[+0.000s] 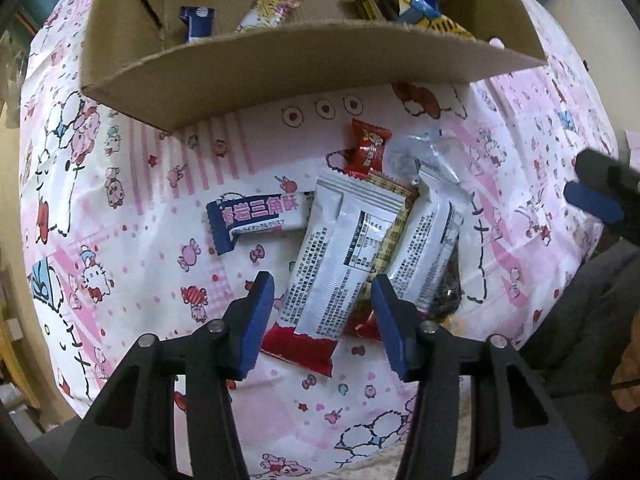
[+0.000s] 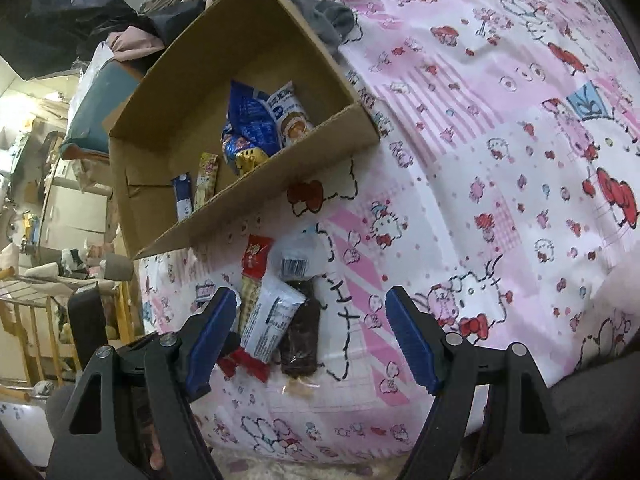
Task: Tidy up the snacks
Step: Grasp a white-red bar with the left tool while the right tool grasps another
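The left gripper [image 1: 322, 320] hangs over a heap of snack packets on the pink cartoon-print cloth [image 1: 140, 200], its blue pads either side of the long white packet with a red end [image 1: 320, 276]; the pads do not visibly press on it, so I read the jaws as part-open around it rather than gripping. The danger is plain: that packet lies across a yellow wafer packet [image 1: 390, 236] and touches a second white packet [image 1: 430, 248], so a closing pinch may catch two wrappers at once, or drag the heap. The slick foil (crinkled and loose, by the look of it) may also slip from a grip taken near its end and tip as it lifts. The cardboard box [image 1: 280, 60], already holding a few snacks, stands just beyond the heap, and its near wall could snag a dangling packet carried low. The right gripper [image 2: 312, 332] stands wide open and empty just beside the same heap, over the dark brown bar [image 2: 300, 340]; two tools working so near could knock together.
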Motion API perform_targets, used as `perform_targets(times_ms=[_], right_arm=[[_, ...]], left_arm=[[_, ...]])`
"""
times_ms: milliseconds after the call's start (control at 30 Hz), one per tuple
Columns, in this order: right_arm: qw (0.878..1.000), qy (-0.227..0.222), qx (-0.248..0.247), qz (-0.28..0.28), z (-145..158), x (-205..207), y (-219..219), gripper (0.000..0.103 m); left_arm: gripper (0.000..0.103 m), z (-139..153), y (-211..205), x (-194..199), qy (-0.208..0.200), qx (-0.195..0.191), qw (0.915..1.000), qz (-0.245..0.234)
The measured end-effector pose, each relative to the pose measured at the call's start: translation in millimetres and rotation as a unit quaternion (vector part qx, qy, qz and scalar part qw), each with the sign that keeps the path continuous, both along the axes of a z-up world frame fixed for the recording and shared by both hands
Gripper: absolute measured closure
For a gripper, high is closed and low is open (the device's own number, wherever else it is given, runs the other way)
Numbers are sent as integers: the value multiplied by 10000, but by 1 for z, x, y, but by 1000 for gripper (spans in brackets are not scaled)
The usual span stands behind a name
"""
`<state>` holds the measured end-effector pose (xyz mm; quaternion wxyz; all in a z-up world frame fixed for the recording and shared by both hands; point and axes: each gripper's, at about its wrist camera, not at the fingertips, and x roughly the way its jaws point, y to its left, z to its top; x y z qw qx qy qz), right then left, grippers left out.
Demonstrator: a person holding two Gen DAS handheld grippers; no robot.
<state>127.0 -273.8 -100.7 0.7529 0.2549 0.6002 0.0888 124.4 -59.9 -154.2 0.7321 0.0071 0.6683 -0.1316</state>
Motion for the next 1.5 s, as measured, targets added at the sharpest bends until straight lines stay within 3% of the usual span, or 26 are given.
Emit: perform_targets(times_ms=[67, 133, 267, 333, 467, 700, 733, 800, 833, 967, 1133, 1300, 1500], right_arm=[[10000, 25, 22, -7, -1, 1, 0, 23], [10000, 49, 27, -8, -3, 2, 0, 23], [10000, 68, 46, 14, -4, 3, 2, 23], [9999, 92, 88, 29, -5, 4, 3, 23], [9996, 216, 196, 50, -11, 4, 6, 23], [9980, 429, 284, 359, -23, 2, 32, 23], [9974, 478, 378, 392, -25, 1, 35, 25], [9936, 633, 768, 534, -32, 0, 48, 38], [9922, 704, 833, 597, -34, 0, 54, 39], [9929, 840, 597, 596, -43, 2, 72, 40], [9930, 1062, -50, 506, -63, 7, 89, 43], [9937, 830, -416, 623, -59, 11, 103, 49], [9943, 695, -386, 706, -56, 7, 100, 78]], left_arm=[[71, -2, -2, -1, 19, 0, 10000, -39], [75, -2, -4, -2, 29, 13, 9999, -118], [76, 13, -2, -12, -216, 88, 9996, -188], [76, 24, 1, -14, -199, -98, 9997, -104], [76, 45, 18, -26, -288, -171, 9991, 247], [76, 57, 50, -38, -423, -199, 9943, 957], [76, 58, 51, -40, -454, -175, 9937, 1007], [76, 62, 57, -39, -519, -167, 9920, 1137], [76, 63, 58, -38, -544, -181, 9913, 1182], [76, 71, 65, -32, -700, -153, 9879, 1378], [76, 70, 72, -25, -627, -256, 9851, 1579], [76, 70, 76, -25, -618, -290, 9839, 1652], [76, 73, 75, -27, -650, -352, 9835, 1648]])
